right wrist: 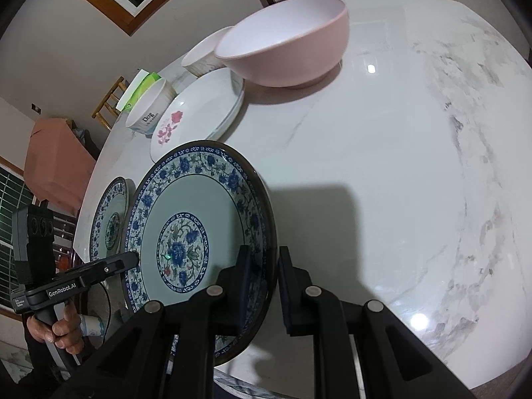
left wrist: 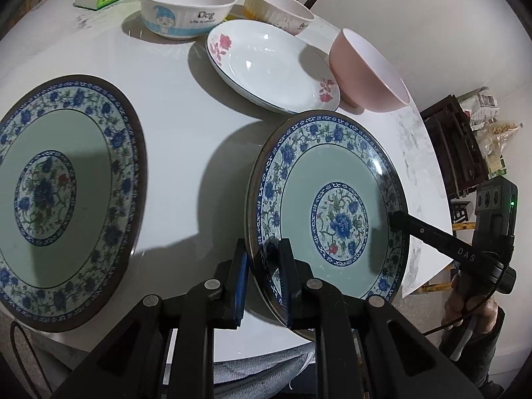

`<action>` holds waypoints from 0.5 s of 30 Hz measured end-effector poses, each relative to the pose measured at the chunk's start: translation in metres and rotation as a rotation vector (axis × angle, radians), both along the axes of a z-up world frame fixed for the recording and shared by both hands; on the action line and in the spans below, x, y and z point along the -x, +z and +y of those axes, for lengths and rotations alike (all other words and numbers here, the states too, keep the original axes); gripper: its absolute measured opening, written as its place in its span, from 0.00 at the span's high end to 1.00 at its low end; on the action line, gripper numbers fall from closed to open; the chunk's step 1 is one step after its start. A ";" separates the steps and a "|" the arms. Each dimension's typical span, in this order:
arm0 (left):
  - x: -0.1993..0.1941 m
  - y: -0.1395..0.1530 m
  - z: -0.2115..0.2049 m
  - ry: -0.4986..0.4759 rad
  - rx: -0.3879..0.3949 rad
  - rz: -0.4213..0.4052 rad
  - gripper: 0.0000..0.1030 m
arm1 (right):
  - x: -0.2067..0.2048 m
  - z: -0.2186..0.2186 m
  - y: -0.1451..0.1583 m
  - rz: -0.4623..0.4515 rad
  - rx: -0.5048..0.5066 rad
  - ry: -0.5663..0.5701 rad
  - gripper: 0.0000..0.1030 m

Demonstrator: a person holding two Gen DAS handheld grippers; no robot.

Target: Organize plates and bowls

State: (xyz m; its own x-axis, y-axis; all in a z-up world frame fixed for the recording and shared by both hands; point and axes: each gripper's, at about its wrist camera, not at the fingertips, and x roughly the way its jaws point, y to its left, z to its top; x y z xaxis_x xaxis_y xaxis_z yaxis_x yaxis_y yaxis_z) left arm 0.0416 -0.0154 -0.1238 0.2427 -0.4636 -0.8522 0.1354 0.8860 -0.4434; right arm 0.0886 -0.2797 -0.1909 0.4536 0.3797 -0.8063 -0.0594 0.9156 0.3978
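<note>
Left wrist view: the left gripper (left wrist: 262, 266) is clamped on the near rim of the small blue plate (left wrist: 332, 206), and the right gripper (right wrist: 262, 279) pinches the opposite rim, so the plate sits tilted between them, above the white table (left wrist: 186, 99). A larger blue plate (left wrist: 63, 193) lies flat to its left. Beyond are a flowered plate (left wrist: 269, 66), a pink bowl (left wrist: 369, 69) and two cartoon bowls (left wrist: 186, 10).
</note>
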 end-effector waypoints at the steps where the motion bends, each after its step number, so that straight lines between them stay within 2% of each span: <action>1: 0.000 0.001 0.002 0.003 0.000 -0.004 0.87 | 0.000 0.002 0.001 -0.002 0.000 0.002 0.85; 15: 0.002 0.023 0.053 0.089 -0.018 -0.060 0.87 | -0.014 0.056 0.019 -0.031 -0.005 0.073 0.85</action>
State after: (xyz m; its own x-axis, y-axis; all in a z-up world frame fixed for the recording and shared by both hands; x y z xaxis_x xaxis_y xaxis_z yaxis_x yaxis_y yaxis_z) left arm 0.0394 0.0381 -0.1011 0.3334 -0.4230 -0.8426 0.0819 0.9033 -0.4210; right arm 0.1029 -0.2237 -0.1721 0.4491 0.4164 -0.7905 -0.1377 0.9065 0.3992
